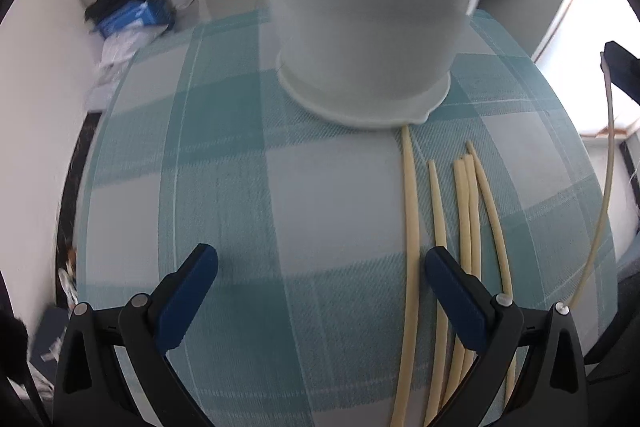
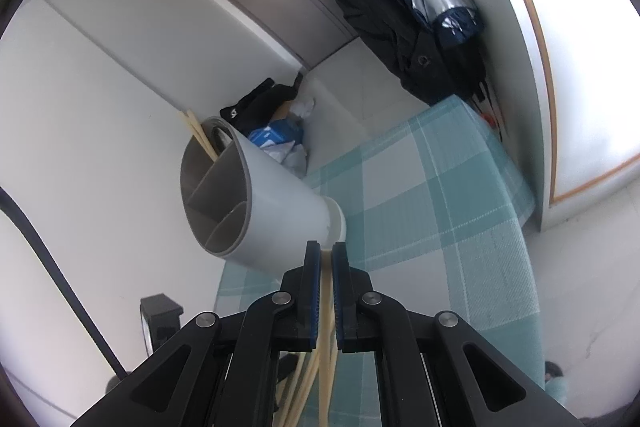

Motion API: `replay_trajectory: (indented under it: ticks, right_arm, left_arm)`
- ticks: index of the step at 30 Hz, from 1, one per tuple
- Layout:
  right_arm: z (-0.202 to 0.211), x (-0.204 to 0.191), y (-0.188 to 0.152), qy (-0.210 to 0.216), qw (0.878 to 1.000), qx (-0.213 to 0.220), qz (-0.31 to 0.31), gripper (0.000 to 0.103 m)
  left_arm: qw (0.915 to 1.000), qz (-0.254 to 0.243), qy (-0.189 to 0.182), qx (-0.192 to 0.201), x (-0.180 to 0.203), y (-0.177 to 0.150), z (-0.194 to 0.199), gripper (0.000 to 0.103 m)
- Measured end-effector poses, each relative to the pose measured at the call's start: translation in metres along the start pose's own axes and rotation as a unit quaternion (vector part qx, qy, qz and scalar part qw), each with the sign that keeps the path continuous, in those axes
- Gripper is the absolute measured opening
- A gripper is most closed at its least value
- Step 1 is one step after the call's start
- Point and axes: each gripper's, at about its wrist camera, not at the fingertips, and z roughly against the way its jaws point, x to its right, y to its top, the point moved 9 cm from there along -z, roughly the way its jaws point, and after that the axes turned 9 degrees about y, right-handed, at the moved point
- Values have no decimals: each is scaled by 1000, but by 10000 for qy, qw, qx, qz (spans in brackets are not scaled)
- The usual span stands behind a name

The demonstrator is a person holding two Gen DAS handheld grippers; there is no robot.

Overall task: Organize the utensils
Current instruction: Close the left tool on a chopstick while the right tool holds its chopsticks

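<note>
A grey utensil holder with inner dividers stands on the teal checked tablecloth. Several cream chopsticks lie on the cloth in front of it. My left gripper is open and empty, low over the cloth, its right finger beside the chopsticks. My right gripper is shut on a chopstick, close to the base of the holder. Two chopsticks stand in the holder's far compartment. The held chopstick and the right gripper's tip show at the right edge of the left wrist view.
Dark clothes and a blue box lie on the floor past the table's far edge. Dark coats hang on the wall at the right. The table edge curves down the left side.
</note>
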Motion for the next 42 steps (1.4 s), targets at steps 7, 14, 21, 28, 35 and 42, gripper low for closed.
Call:
replay_trajectory:
  ticks: [7, 14, 21, 28, 35, 42]
  right_arm:
    - [7, 5, 8, -10, 9999, 134, -60, 5]
    - [11, 2, 11, 18, 9998, 192, -41, 5]
    - [8, -3, 9, 25, 9998, 194, -12, 5]
    - [4, -9, 8, 56, 9998, 203, 51, 5]
    - [5, -7, 10, 40, 9997, 232, 26, 5]
    - [9, -4, 13, 74, 9996, 269, -47, 5]
  left_arm:
    - [9985, -280, -471, -42, 19, 12, 7, 45]
    - [9946, -189, -932, -410, 27, 0, 14, 3]
    - [9934, -344, -922, -593, 16, -29, 24, 3]
    - [9950, -245, -844, -478, 10, -22, 18, 9]
    - [9964, -516, -582, -338, 16, -5, 11, 42]
    - [9963, -543, -599, -282, 17, 7, 9, 20]
